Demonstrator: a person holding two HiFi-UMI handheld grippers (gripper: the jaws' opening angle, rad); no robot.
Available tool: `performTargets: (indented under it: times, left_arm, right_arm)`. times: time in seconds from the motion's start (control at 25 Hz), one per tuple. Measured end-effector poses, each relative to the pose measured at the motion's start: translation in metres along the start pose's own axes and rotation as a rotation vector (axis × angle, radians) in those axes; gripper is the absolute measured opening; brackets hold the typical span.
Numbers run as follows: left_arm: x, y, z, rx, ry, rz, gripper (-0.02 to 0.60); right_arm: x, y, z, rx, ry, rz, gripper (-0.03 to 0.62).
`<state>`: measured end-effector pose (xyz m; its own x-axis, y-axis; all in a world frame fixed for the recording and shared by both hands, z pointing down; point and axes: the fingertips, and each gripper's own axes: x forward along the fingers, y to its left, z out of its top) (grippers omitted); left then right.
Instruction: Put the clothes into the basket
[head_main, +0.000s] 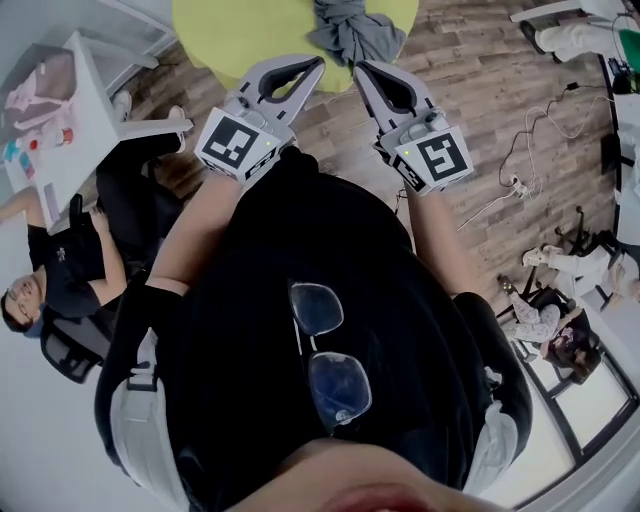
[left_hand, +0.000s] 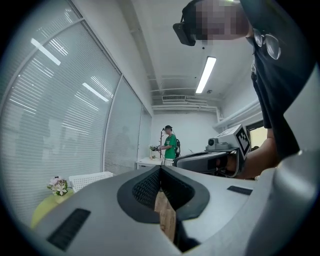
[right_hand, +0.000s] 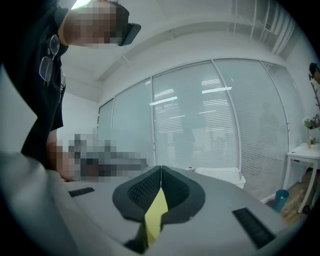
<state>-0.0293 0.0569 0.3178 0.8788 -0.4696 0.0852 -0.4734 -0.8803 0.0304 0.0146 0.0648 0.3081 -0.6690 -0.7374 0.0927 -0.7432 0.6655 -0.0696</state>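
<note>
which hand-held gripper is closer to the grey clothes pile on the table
Right, narrowly. The right hand-held gripper points at the grey clothes from just short of their near edge; the left hand-held gripper has its tip slightly further off, to their left. Neither touches them.

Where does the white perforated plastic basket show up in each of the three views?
Head view: not in it.
Left gripper view: white perforated plastic basket at lower left, low in the picture.
Right gripper view: right of centre, also low.
Shared landmark: the blind-covered glass wall stands behind the basket in both gripper views.
</note>
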Motion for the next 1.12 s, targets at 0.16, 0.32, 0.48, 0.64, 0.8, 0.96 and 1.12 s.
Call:
performTargets:
  times: [0.16, 0.32, 0.48, 0.64, 0.8, 0.96, 1.12]
  left_arm:
    - [0.004, 0.029, -0.002, -0.009, 0.001, -0.027, 0.011]
    - [0.006, 0.054, -0.004, -0.003, 0.003, -0.048, 0.011]
    - [0.006, 0.07, -0.014, -0.008, 0.014, -0.07, 0.011]
    - [0.009, 0.086, -0.02, -0.018, 0.013, -0.063, 0.011]
    - [0.021, 0.1, -0.024, -0.026, 0.009, -0.05, 0.011]
    - [0.033, 0.114, -0.03, -0.023, 0.02, -0.028, 0.011]
    - [0.053, 0.131, -0.034, -0.012, 0.014, -0.006, 0.011]
  right_arm:
    - [0.024, -0.011, 0.003, 0.005, 0.007, -0.035, 0.025]
    - [0.045, -0.017, 0.0, 0.002, 0.025, -0.067, 0.026]
    - [0.057, -0.02, -0.006, -0.016, 0.044, -0.114, 0.026]
    - [0.067, -0.031, -0.013, -0.002, 0.055, -0.14, 0.026]
    - [0.072, -0.052, -0.017, 0.019, 0.062, -0.17, 0.026]
    - [0.086, -0.067, -0.022, 0.007, 0.085, -0.158, 0.026]
    - [0.098, -0.095, -0.031, 0.023, 0.097, -0.148, 0.026]
